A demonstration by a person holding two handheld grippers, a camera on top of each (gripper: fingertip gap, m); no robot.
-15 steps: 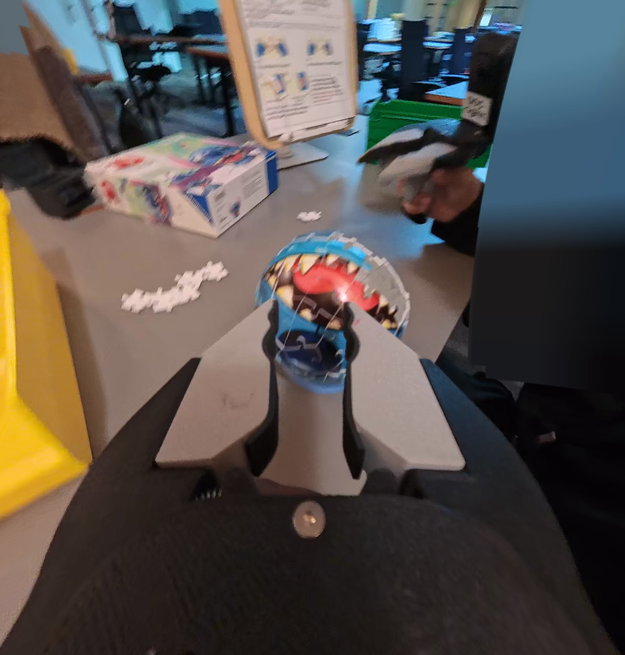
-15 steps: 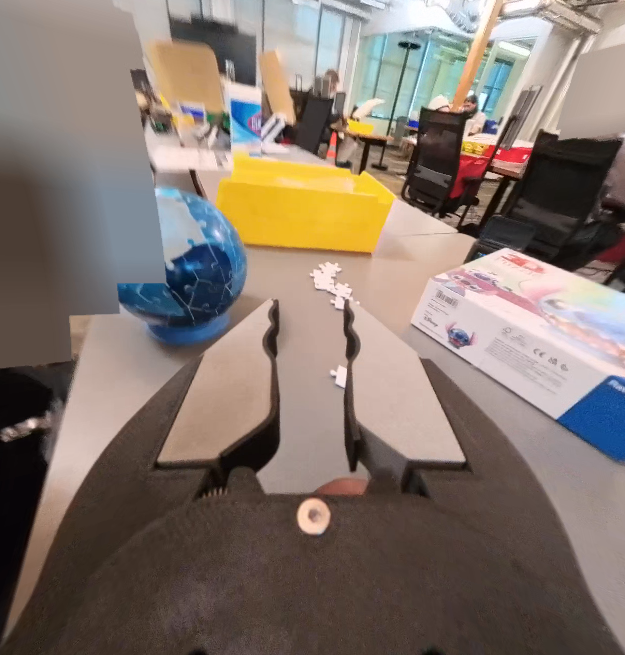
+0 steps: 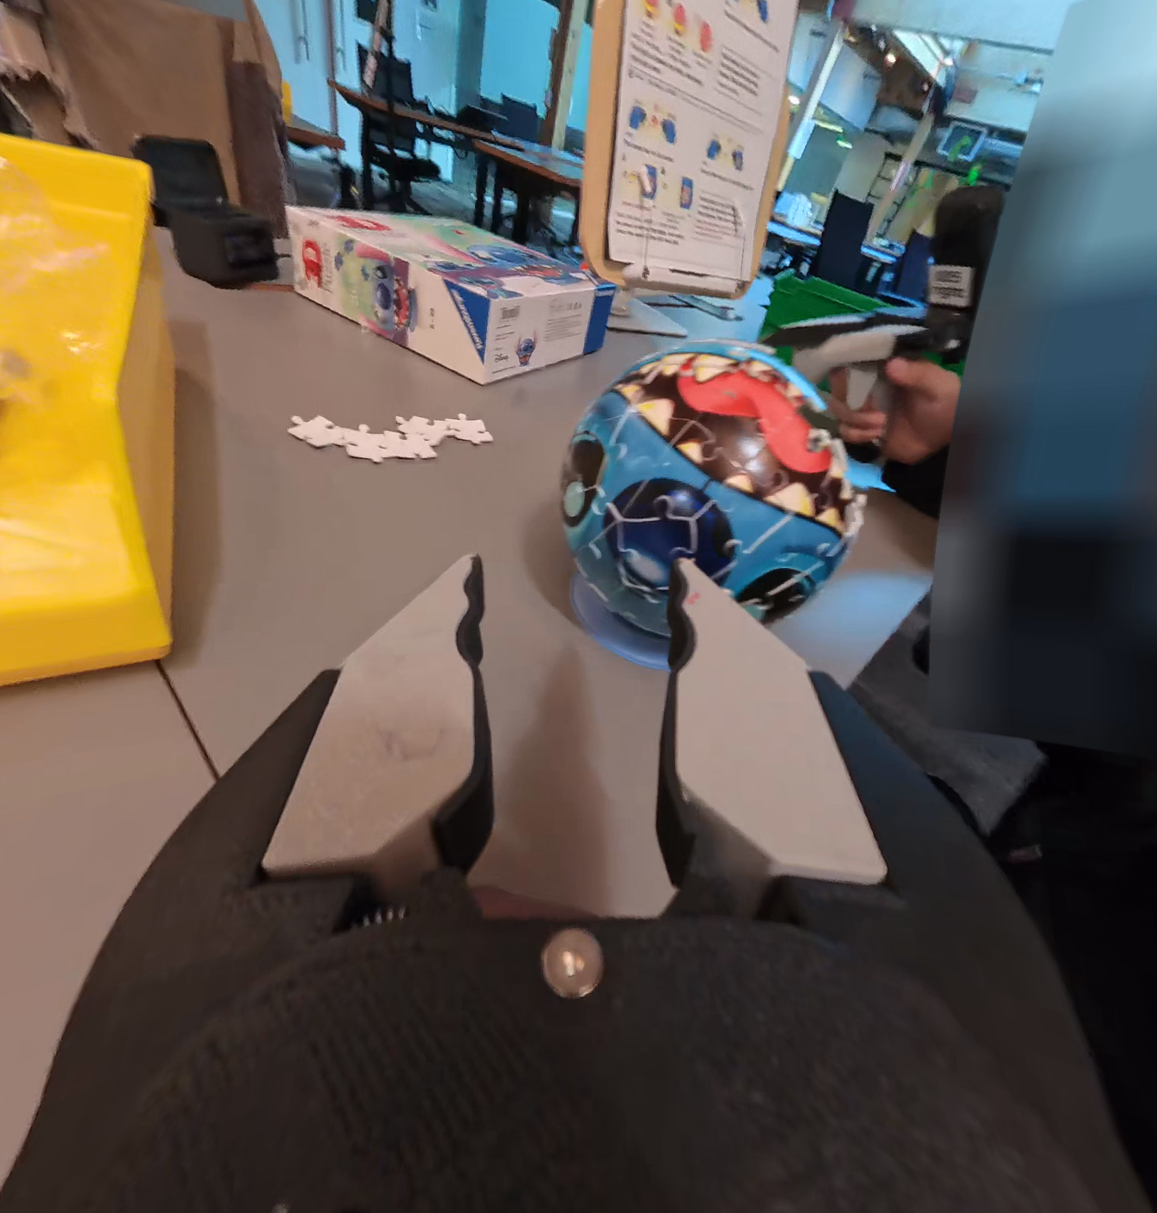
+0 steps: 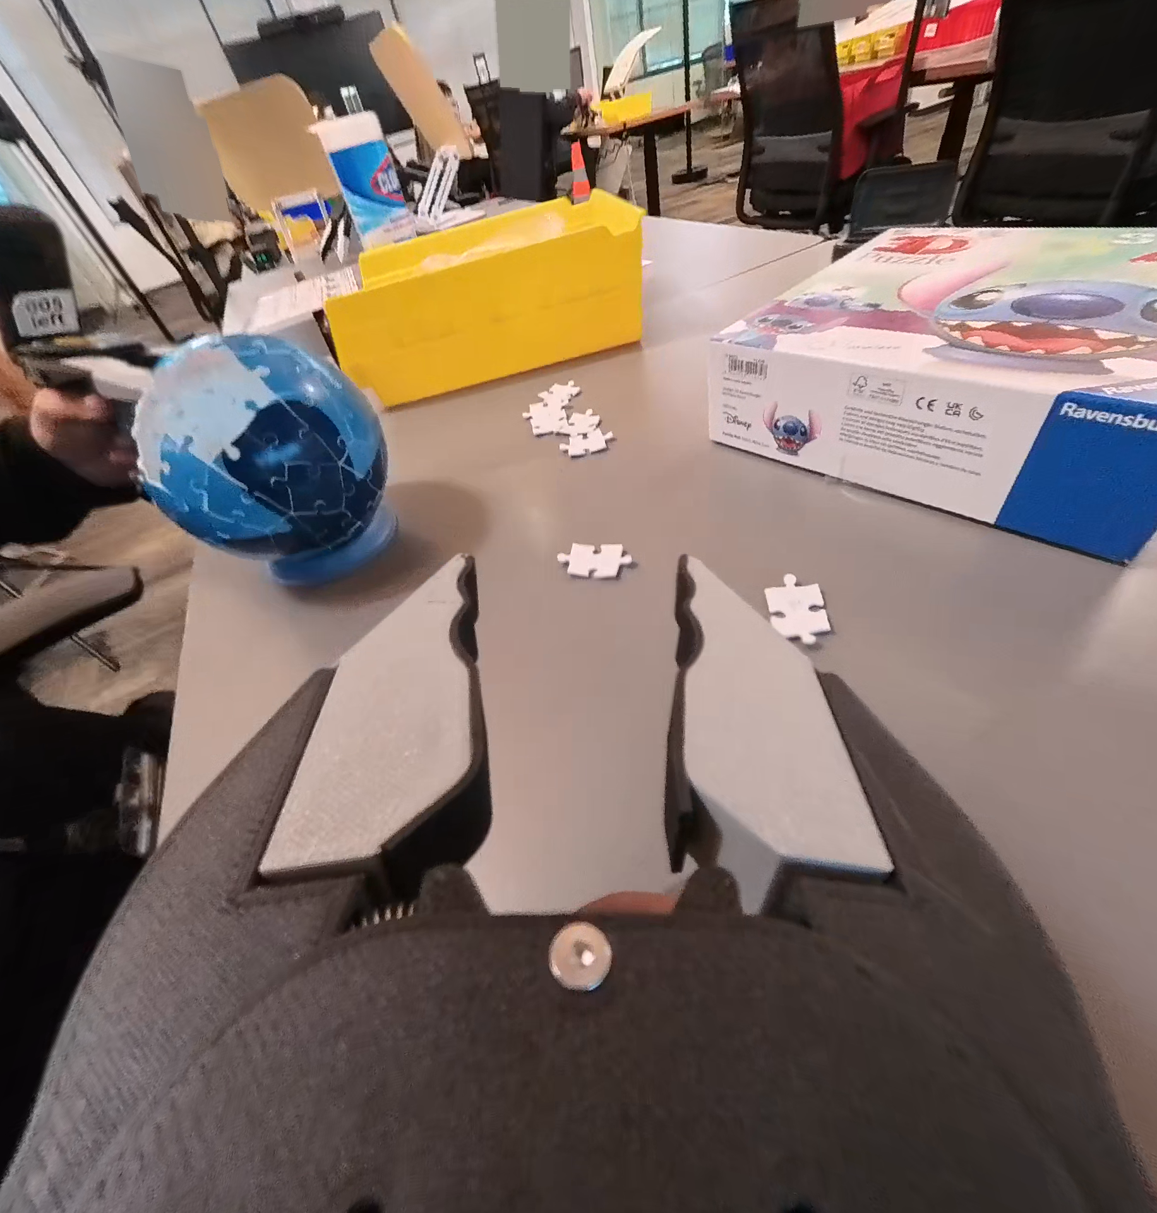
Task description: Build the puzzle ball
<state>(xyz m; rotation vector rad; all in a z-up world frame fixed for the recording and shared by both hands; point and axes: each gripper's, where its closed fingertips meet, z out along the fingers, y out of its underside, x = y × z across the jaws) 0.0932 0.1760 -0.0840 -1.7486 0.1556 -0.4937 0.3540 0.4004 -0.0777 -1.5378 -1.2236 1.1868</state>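
Note:
The puzzle ball (image 3: 707, 486) stands on a blue ring stand at the table's near right edge, showing a toothy mouth and blue face. My left gripper (image 3: 576, 576) is open and empty, just left of the ball. In the right wrist view the ball (image 4: 261, 453) shows dark blue with a pale patch on top. My right gripper (image 4: 572, 571) is open and empty. A single white puzzle piece (image 4: 594, 560) lies just ahead between its tips, and another piece (image 4: 796, 607) lies right of the right finger. A pile of white pieces (image 4: 566, 420) lies farther on and also shows in the left wrist view (image 3: 392, 436).
A yellow bin (image 3: 57, 459) stands at the left, also seen in the right wrist view (image 4: 490, 308). The puzzle box (image 4: 956, 394) lies at the right, also in the left wrist view (image 3: 444, 295). A clipboard with an instruction sheet (image 3: 687, 144) stands behind the ball. The table edge runs just past the ball. Spacing between my two grippers at the tips: around 35 centimeters.
Both grippers have opened wider. My left gripper has come off the ball's base and shifted left. My right gripper has swung toward the loose pieces.

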